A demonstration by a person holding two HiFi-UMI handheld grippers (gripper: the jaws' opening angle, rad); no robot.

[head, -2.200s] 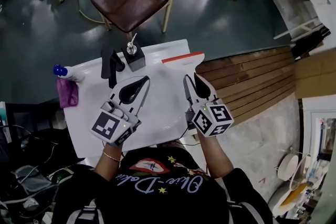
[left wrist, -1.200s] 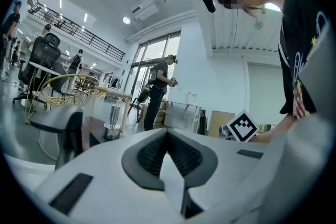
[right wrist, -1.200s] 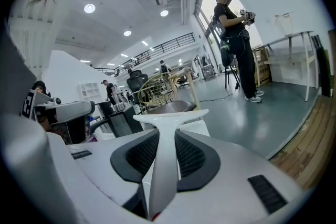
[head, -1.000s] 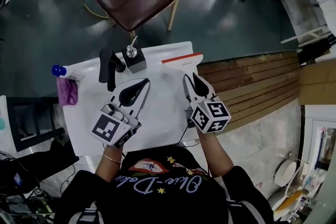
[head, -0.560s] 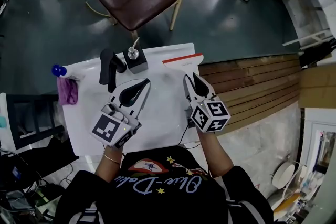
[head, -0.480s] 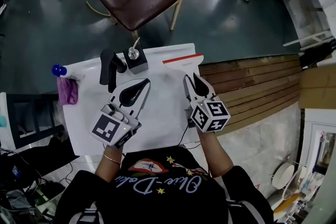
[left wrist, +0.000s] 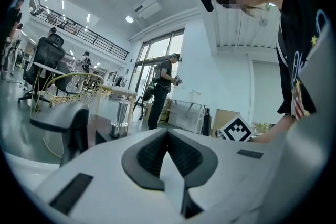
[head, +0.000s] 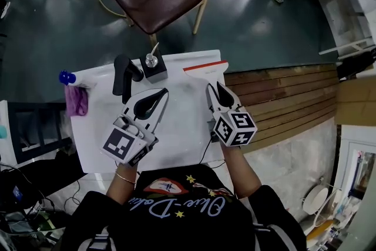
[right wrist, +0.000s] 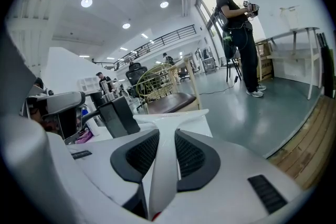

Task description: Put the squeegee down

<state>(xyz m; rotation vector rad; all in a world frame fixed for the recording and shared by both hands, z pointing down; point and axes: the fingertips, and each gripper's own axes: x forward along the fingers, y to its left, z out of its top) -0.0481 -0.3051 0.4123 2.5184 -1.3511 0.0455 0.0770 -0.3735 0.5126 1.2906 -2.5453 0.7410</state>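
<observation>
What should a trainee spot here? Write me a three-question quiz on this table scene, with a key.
1. Multiple choice: what sits between the right gripper's fingers?
A) a sponge
B) the squeegee's handle
C) a mug
2. True or false: both grippers grip the squeegee.
3. Fill in: in the head view, the purple cloth lies near the table's ___ edge.

Key:
1. B.
2. False: the left gripper has its fingers together on nothing.
3. left.
</observation>
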